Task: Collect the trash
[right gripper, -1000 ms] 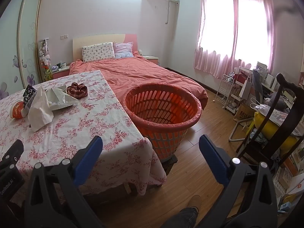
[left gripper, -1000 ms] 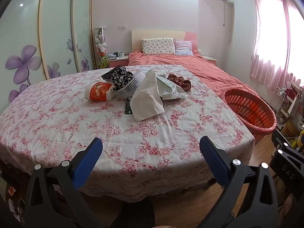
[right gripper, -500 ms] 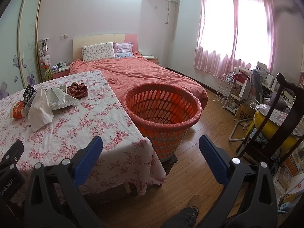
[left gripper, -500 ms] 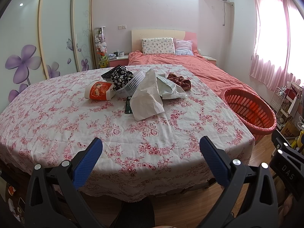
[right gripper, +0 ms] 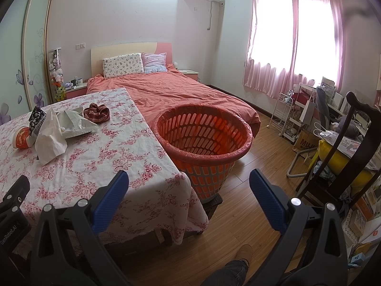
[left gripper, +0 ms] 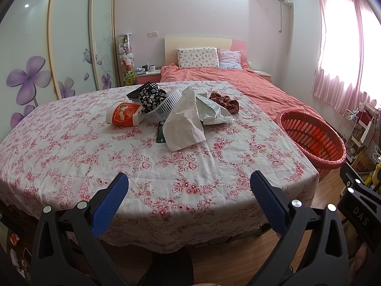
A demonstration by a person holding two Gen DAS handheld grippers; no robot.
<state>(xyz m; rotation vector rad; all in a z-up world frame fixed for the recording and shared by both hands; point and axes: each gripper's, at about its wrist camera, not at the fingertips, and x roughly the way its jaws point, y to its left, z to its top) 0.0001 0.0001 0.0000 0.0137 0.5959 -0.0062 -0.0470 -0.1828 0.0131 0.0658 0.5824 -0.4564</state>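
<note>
A heap of trash lies mid-table on the floral cloth (left gripper: pixel 71 147): an orange-printed paper cup (left gripper: pixel 124 117) on its side, a white paper bag (left gripper: pixel 184 121), a silver snack wrapper (left gripper: pixel 213 112), a white plastic tray (left gripper: pixel 164 106) and a small dark green packet (left gripper: pixel 161 133). The same white paper bag (right gripper: pixel 48 135) and paper cup (right gripper: pixel 22 138) show in the right wrist view. An orange slatted basket (right gripper: pixel 202 138) stands on the floor off the table's right edge, also the orange basket (left gripper: pixel 314 138). My left gripper (left gripper: pixel 189 186) is open over the near table edge. My right gripper (right gripper: pixel 189 186) is open, facing the basket.
A black-and-white patterned cloth (left gripper: pixel 152 95) and a brown plaid scrunchie (left gripper: pixel 225 101) lie by the heap. A bed (right gripper: pixel 178 93) stands behind the table. A dark wooden chair (right gripper: pixel 352 147), a wire rack (right gripper: pixel 289 116) and clutter fill the right side. A person's shoe (right gripper: pixel 244 253) is on the wooden floor.
</note>
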